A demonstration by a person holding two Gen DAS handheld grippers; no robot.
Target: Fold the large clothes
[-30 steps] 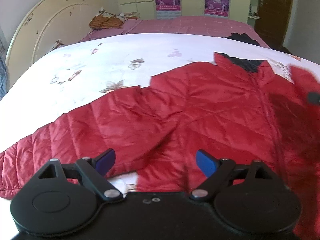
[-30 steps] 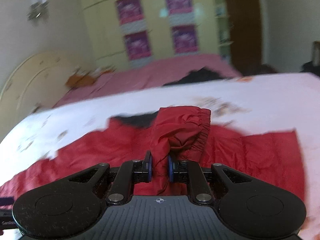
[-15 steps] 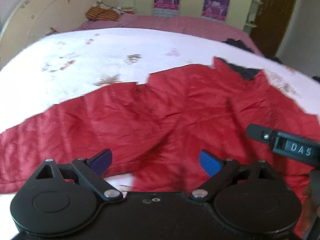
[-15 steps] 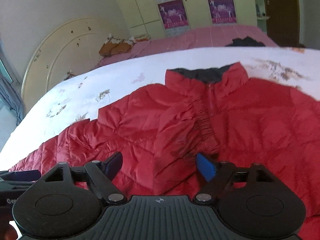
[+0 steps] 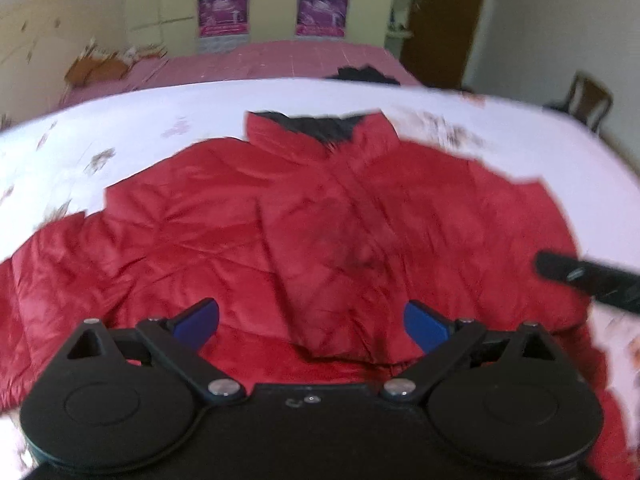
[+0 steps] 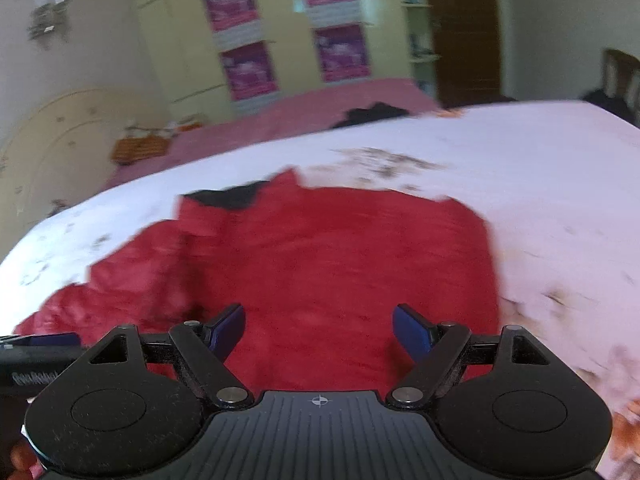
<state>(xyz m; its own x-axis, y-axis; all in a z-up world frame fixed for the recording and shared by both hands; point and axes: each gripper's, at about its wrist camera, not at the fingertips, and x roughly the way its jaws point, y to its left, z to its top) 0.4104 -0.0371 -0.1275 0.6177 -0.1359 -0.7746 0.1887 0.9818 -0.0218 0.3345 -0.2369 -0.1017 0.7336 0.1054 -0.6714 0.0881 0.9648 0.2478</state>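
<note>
With its jaws spread and holding nothing, the left gripper (image 5: pixel 311 320) hangs over the hem of a red quilted jacket (image 5: pixel 320 216); the right gripper (image 6: pixel 318 330), equally wide apart, hovers beside it. One sleeve lies folded across the jacket's front, the other still stretches out left, likely the next fold. The jacket rests on a white floral bedspread (image 5: pixel 160 120); beyond it, a pink bed (image 5: pixel 280 60) and cream wardrobe (image 6: pixel 280 20).
</note>
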